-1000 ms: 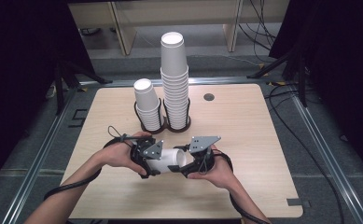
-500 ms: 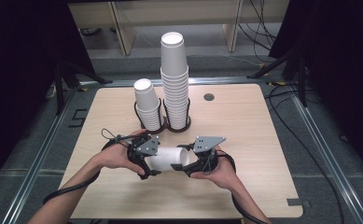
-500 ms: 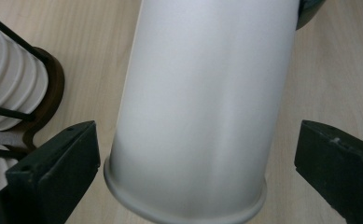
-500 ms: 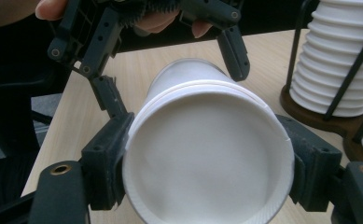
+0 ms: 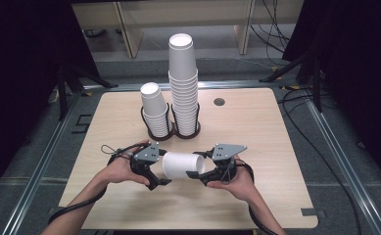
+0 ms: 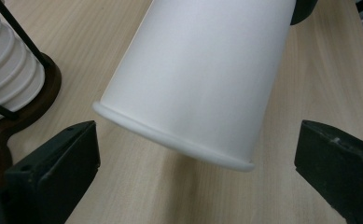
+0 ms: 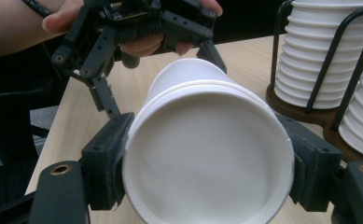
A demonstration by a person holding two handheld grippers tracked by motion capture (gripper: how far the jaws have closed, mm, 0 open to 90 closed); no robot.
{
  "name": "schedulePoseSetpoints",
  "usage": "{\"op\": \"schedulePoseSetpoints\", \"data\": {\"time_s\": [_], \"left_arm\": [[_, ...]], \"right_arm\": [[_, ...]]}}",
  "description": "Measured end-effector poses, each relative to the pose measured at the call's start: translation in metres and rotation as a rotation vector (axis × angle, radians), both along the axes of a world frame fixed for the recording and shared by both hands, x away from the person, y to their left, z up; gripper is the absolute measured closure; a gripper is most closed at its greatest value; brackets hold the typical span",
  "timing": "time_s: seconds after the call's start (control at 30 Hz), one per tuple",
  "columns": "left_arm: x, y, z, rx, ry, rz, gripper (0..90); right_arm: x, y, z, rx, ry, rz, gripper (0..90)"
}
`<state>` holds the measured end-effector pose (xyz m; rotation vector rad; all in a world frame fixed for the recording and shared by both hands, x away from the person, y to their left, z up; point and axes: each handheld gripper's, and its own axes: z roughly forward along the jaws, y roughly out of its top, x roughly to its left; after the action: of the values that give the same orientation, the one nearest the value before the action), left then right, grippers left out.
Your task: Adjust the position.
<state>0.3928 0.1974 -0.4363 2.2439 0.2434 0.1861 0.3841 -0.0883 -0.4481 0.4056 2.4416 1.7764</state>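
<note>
White paper cup [image 5: 182, 165] lies sideways above the pale wooden table [image 5: 276, 147], pinched at its base end by my right claw [image 7: 207, 172]. My left claw [image 6: 193, 186] has just spread wide, seemingly clear of its rim.

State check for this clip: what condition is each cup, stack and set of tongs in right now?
White paper cup: on its side, off the table, gripped near its base.
Left tongs: just opened wide, jaws clear of the cup's rim.
Right tongs: clamped on the cup.
Tall cup stack: upright in black wire holder.
Short cup stack: upright in holder.
</note>
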Motion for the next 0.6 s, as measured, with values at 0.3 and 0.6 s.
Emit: {"op": "schedulePoseSetpoints", "data": {"time_s": [0.3, 0.6], "left_arm": [[-0.0004, 0.0027, -0.0056, -0.1, 0.013, 0.041, 0.0], [0.001, -0.0006, -0.0063, -0.096, 0.004, 0.036, 0.0]], "right_arm": [[0.0002, -0.0024, 0.0004, 0.016, 0.007, -0.008, 27.5], [-0.0003, 0.0009, -0.0014, 0.04, 0.007, 0.01, 27.5]]}}
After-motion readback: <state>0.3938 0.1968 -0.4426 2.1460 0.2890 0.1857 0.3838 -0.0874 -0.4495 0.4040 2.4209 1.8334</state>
